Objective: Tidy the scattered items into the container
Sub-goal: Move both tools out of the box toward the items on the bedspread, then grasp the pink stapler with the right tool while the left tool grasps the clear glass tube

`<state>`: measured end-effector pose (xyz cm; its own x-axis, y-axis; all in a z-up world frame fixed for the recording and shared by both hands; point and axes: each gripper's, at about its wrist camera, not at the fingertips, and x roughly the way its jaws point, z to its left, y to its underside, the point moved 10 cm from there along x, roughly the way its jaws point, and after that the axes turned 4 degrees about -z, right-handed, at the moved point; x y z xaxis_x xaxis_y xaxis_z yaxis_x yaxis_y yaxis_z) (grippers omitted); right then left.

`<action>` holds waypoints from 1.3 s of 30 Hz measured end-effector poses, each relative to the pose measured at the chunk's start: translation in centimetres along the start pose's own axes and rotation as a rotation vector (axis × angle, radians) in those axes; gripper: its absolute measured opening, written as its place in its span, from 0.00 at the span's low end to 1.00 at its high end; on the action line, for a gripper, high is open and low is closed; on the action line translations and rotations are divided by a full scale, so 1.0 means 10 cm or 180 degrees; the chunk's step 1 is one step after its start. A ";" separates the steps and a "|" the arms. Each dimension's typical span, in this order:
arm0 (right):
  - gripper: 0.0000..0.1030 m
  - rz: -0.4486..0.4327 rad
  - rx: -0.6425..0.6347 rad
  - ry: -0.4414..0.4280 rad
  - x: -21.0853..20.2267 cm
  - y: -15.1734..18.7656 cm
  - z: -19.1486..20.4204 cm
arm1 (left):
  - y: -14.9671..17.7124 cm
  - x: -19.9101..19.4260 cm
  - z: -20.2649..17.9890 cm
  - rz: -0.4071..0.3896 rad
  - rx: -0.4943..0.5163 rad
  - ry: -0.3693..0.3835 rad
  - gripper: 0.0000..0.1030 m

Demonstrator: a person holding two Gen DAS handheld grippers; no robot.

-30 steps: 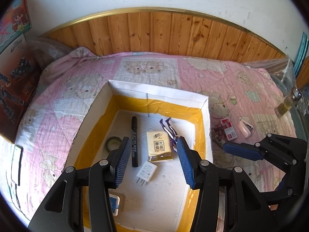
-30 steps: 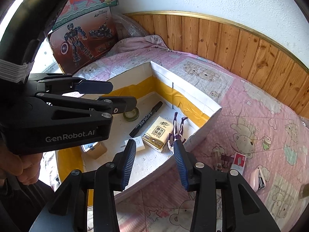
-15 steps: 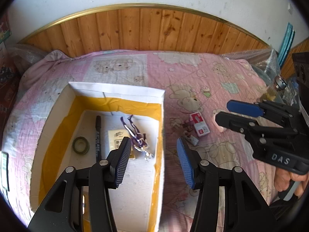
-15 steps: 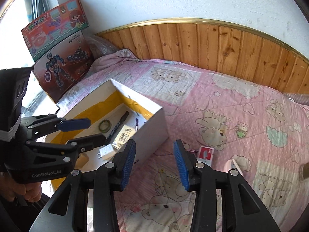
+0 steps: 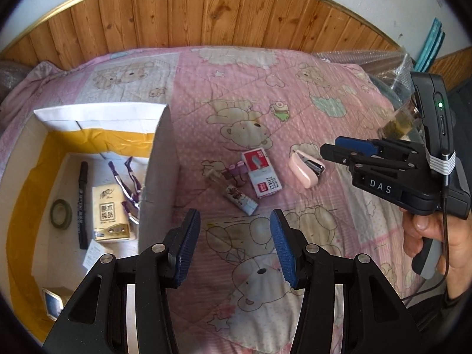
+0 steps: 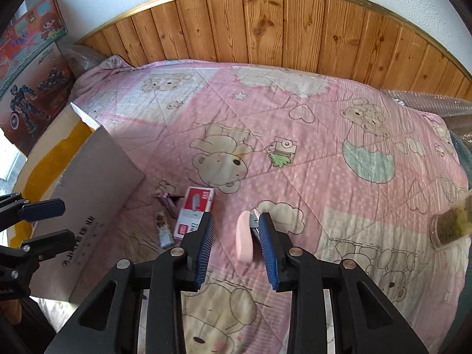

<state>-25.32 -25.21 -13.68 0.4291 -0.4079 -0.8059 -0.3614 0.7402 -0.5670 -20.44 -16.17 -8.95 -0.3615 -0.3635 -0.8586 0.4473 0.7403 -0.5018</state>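
soft quilted cloth bedspread (image 6: pixel 295 124), glossy knotty wood panelling (image 6: pixel 265 26), matt cardboard box (image 6: pixel 97 171)

Right of the box (image 5: pixel 159 159) on the bed (image 5: pixel 265 88): a wrapped bar (image 5: pixel 240 199), then the staple box (image 5: pixel 261 169), then the stapler (image 5: pixel 305 168); the jar (image 6: pixel 448 225) lies farthest right.

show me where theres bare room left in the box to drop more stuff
Free: the white floor of the box on its near right side, between the tissue pack and the wall toward the quilt, around the white plug. Crowded: the far half, with tape roll, marker, and purple figure.
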 end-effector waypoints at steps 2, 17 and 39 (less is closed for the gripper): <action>0.32 0.0049 -0.0058 0.0052 0.08 0.06 -0.07 | 0.01 0.11 -0.01 0.0052 0.0000 -0.0026 0.50; 0.23 0.0453 0.0420 0.0354 0.68 0.37 -0.89 | -0.08 0.22 0.01 -0.0176 0.0191 -0.0249 0.51; 0.31 0.0318 0.0011 0.0193 0.51 0.32 -0.59 | 0.08 0.97 0.14 -0.0061 -0.0541 -0.0183 0.51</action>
<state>-29.23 -28.07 -20.63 0.3403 -0.3635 -0.8672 -0.3968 0.7806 -0.4829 -22.39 -19.89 -17.81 -0.3191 -0.4067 -0.8560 0.2943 0.8161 -0.4974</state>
